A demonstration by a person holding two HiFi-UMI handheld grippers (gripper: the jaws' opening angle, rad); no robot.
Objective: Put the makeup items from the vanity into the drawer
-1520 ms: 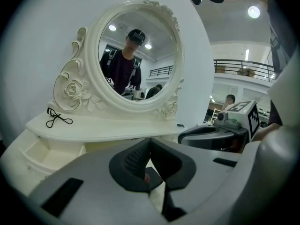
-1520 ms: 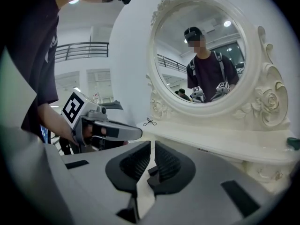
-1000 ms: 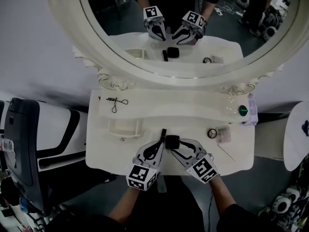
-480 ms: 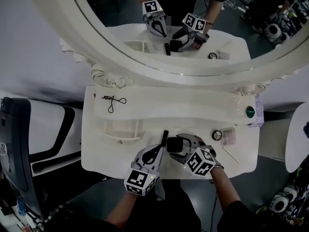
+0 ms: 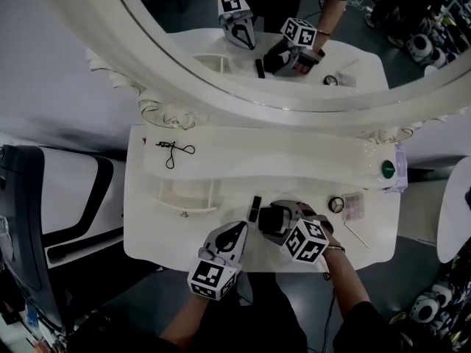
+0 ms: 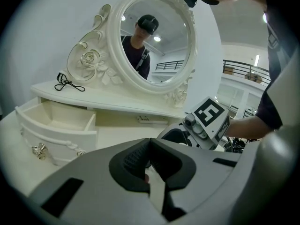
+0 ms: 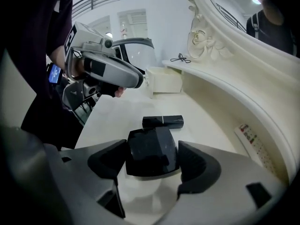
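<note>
Right tool (image 7: 153,162): turned to point more leftward; its jaws were opening, wider than a second earlier, with the black compact (image 7: 151,149) loose between them.
Left tool (image 5: 240,229): drew back toward the near edge of the tabletop (image 5: 184,234), clear of the black tube (image 5: 255,208).

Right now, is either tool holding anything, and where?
Nothing. The right tool is opening, the compact between its jaws; the left tool is shut, empty.

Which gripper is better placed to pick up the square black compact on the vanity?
Right. The black compact sits between the opening jaws of the right gripper, pads not pressing it. The left gripper is shut, off to the compact's side.
</note>
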